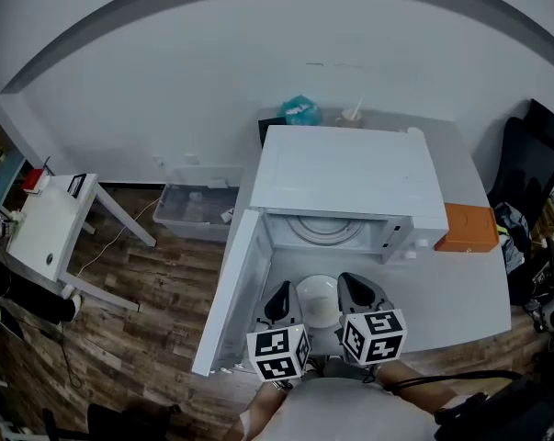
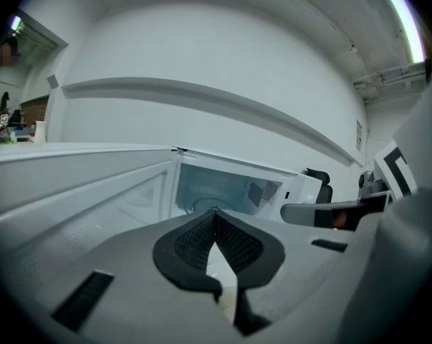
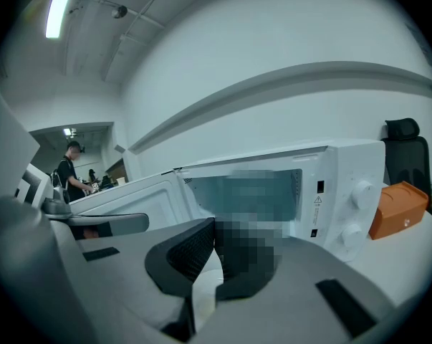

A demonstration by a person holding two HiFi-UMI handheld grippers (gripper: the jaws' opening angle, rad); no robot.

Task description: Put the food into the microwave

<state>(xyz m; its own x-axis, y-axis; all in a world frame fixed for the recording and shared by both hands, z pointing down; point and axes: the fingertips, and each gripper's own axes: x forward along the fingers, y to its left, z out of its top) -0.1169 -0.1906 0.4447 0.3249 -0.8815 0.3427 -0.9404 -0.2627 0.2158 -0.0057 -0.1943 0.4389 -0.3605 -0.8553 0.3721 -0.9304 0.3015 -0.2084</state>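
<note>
A white microwave (image 1: 350,177) stands on the grey table (image 1: 465,292) with its door (image 1: 232,288) swung open to the left and the glass turntable (image 1: 327,230) showing inside. A white bowl (image 1: 318,299) is held just in front of the opening; its contents cannot be made out. My left gripper (image 1: 278,303) is shut on the bowl's left rim and my right gripper (image 1: 357,294) on its right rim. In the left gripper view the jaws (image 2: 216,221) pinch a strip of white rim (image 2: 226,282), facing the cavity (image 2: 216,192). The right gripper (image 3: 214,228) pinches the rim (image 3: 205,285) likewise.
An orange box (image 1: 467,228) sits right of the microwave. A teal tissue box (image 1: 300,110) and a cup (image 1: 353,115) stand behind it. A black chair (image 1: 534,159) is at the right, a clear bin (image 1: 192,208) and a white side table (image 1: 47,228) at the left.
</note>
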